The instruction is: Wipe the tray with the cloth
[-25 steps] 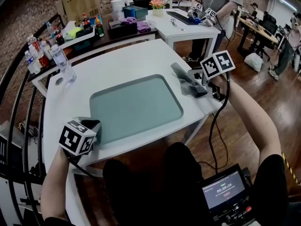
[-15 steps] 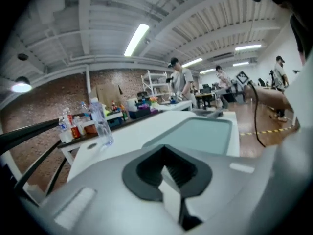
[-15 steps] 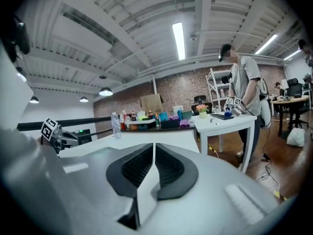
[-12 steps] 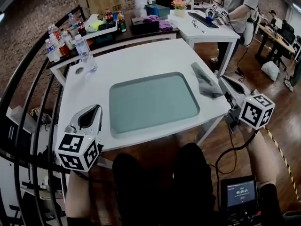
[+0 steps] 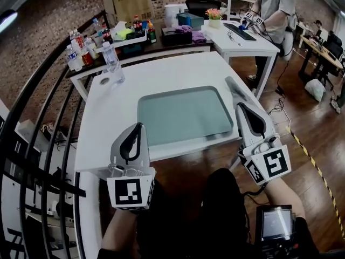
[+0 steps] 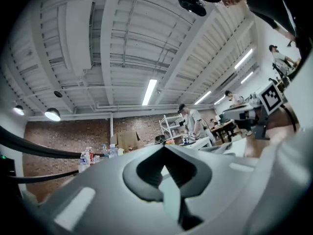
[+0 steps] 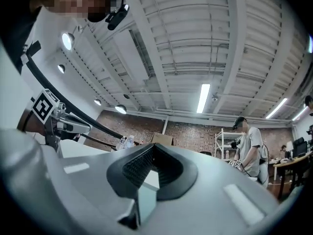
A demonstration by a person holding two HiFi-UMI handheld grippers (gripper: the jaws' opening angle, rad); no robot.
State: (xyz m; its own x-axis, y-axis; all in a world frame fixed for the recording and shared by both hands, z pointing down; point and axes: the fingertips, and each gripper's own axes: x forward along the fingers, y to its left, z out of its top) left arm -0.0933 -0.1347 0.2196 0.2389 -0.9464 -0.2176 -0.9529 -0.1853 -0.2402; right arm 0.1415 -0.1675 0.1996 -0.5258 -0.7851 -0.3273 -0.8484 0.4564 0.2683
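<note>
The grey-green tray lies flat in the middle of the white table. A grey cloth lies crumpled on the table just right of the tray, its near end hidden behind my right gripper. That gripper is raised over the table's front right corner, shut and empty. My left gripper is held up at the table's front edge, left of the tray, also shut with nothing in it. Both gripper views point up at the ceiling; the left gripper and the right gripper show their jaws closed together.
A water bottle stands at the table's far left corner. Behind are a shelf with several bottles, a cardboard box and a second white table with a person beside it. A black railing curves along the left.
The right gripper has left the cloth on the table and drawn back toward me, tilting upward. The left gripper has also lifted and tilted up. The camera view has shifted right.
</note>
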